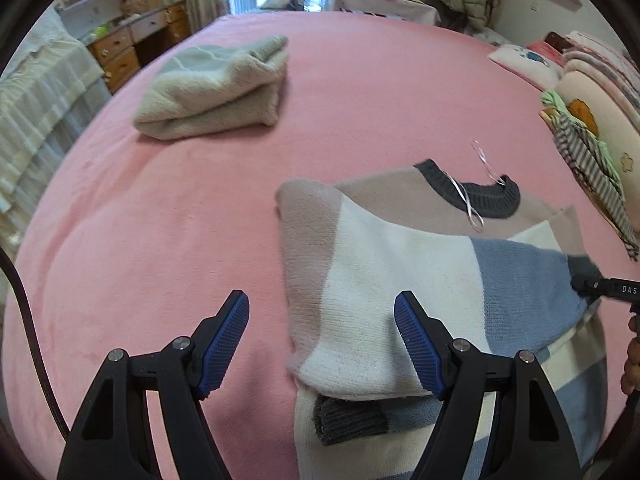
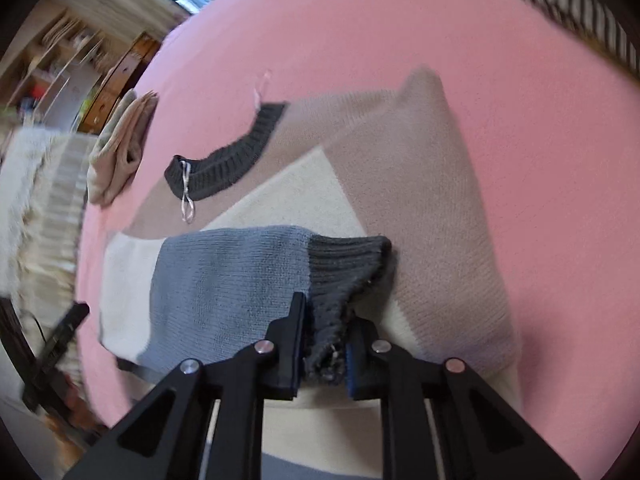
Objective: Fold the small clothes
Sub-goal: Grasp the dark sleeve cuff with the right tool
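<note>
A colour-block sweater (image 1: 400, 280) in beige, cream and blue with a dark grey collar (image 1: 480, 196) lies on the pink bed. One sleeve is folded across its body. My left gripper (image 1: 322, 336) is open and empty, its fingers either side of the sweater's left edge. My right gripper (image 2: 326, 344) is shut on the sleeve's dark grey cuff (image 2: 344, 272), holding the blue sleeve (image 2: 224, 280) over the sweater's body (image 2: 420, 200). The right gripper also shows at the right edge of the left wrist view (image 1: 592, 284).
A folded pale green fleece garment (image 1: 216, 88) lies at the far left of the pink bed (image 1: 160, 240). Pillows and a striped cloth (image 1: 592, 160) are piled at the right. A wooden desk with drawers (image 1: 132, 44) stands beyond the bed's left side.
</note>
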Motion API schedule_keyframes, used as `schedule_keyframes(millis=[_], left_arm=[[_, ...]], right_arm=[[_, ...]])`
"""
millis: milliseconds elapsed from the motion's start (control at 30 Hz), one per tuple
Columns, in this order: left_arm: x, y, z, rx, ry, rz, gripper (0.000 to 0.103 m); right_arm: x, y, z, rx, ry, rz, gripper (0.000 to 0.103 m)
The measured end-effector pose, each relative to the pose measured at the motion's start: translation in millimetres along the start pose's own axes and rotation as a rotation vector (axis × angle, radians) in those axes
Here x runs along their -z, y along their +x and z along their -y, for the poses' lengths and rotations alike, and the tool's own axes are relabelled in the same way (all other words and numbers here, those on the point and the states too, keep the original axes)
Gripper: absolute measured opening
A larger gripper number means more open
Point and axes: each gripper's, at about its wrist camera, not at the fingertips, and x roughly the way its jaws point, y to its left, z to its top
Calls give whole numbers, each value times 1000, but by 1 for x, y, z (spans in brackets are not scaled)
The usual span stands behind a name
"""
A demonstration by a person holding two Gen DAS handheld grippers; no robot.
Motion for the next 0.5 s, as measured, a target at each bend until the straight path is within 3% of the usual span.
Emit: schedule_keyframes(millis=[100,233,300,500], left_arm=[[-4,7,-4,-8,-1,-15,74],[-7,13,-7,-18,-21,-25,74],[-6,13,-8,-20,-27,-27,74],[14,-8,-5,-33,-22,3,74]], right_arm=[[3,-25,-17,77,-138,110,13],[1,-44,-24,174,-233,230,13],[-6,-41,-20,206,-235,237,14],[-33,-40,-22,190,-162,211,13]])
